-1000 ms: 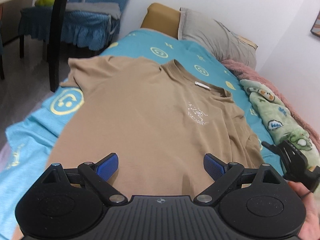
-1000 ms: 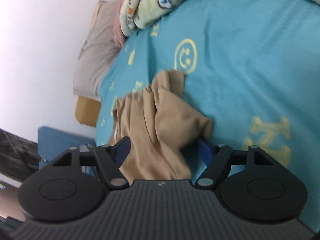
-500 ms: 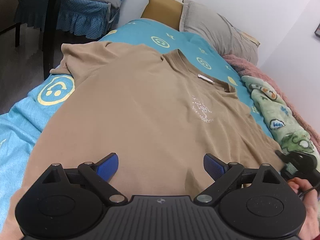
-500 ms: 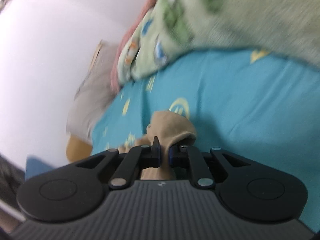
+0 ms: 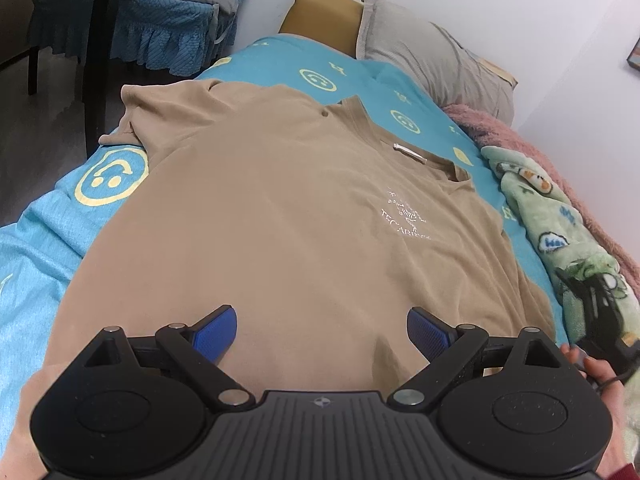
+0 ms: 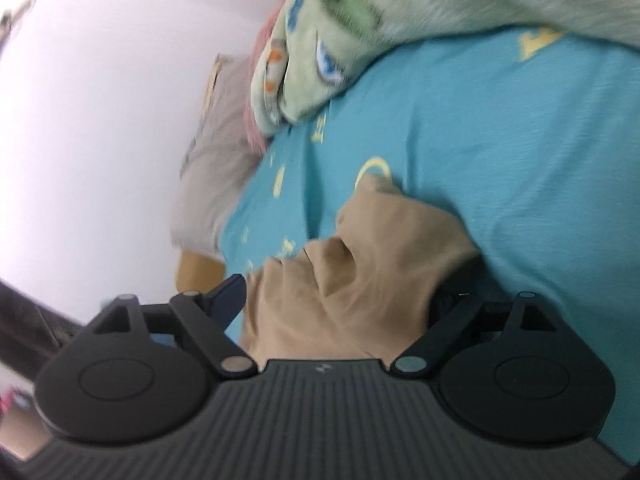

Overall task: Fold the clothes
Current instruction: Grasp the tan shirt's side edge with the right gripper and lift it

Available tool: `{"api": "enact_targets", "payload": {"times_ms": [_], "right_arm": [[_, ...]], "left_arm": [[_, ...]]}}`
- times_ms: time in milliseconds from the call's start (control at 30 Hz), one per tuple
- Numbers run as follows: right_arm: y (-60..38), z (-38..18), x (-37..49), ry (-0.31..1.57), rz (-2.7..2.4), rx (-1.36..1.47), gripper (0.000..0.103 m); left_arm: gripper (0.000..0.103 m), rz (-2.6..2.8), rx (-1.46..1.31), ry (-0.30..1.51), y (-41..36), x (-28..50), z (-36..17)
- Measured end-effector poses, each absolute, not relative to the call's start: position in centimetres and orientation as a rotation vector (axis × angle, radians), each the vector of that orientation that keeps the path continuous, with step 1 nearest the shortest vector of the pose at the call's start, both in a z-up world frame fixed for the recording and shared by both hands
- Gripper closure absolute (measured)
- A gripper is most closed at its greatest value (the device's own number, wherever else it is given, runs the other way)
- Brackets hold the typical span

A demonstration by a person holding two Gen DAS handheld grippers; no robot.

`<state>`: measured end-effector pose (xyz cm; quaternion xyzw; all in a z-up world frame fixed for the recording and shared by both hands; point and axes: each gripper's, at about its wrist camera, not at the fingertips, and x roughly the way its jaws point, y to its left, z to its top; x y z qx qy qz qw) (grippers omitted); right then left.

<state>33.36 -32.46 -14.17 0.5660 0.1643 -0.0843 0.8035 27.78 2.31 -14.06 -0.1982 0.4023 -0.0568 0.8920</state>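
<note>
Both tools are spread: the left tool (image 5: 322,330) over the shirt (image 5: 288,216), the right tool (image 6: 340,300), jaws just opened, around its bunched sleeve (image 6: 360,264), which may fold creased.

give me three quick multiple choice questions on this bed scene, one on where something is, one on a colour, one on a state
1. Where does the grey pillow lie?
A. at the far end of the bed, beyond the t-shirt's collar
B. on top of the t-shirt
C. on the floor by the chair

2. What colour is the t-shirt?
A. white
B. tan
C. dark green

3. How do the jaws of the left gripper stand?
A. shut on the hem
B. shut on nothing
C. open over the t-shirt

Answers:
1 A: the pillow sits against the wall past the neckline.
2 B: the cloth spread on the blue sheet is tan.
3 C: the blue pads stand wide apart, with the cloth lying flat between them.
</note>
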Motion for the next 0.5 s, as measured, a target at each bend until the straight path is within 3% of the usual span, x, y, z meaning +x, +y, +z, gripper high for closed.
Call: {"api": "enact_targets", "payload": {"times_ms": [267, 367, 400, 433, 500], "right_arm": [[-33.4, -14.8, 36.7, 0.315, -0.179, 1.160, 0.020], [-33.7, -15.2, 38.3, 0.383, -0.203, 1.152, 0.053], [-33.9, -15.3, 38.8, 0.417, -0.223, 1.150, 0.074], [-34.0, -15.4, 39.3, 0.452, -0.244, 1.148, 0.083], [-34.2, -14.4, 39.7, 0.446, -0.239, 1.065, 0.091]], "left_arm": [[0.009, -0.123, -0.382, 0.842, 2.1, 28.0, -14.7], [0.009, -0.126, -0.365, 0.835, 1.9, 28.1, -14.9], [0.008, -0.126, -0.355, 0.831, 1.8, 28.1, -14.9], [0.008, -0.126, -0.342, 0.827, 1.7, 28.2, -14.9], [0.008, -0.123, -0.315, 0.824, 1.3, 28.2, -14.9]]}}
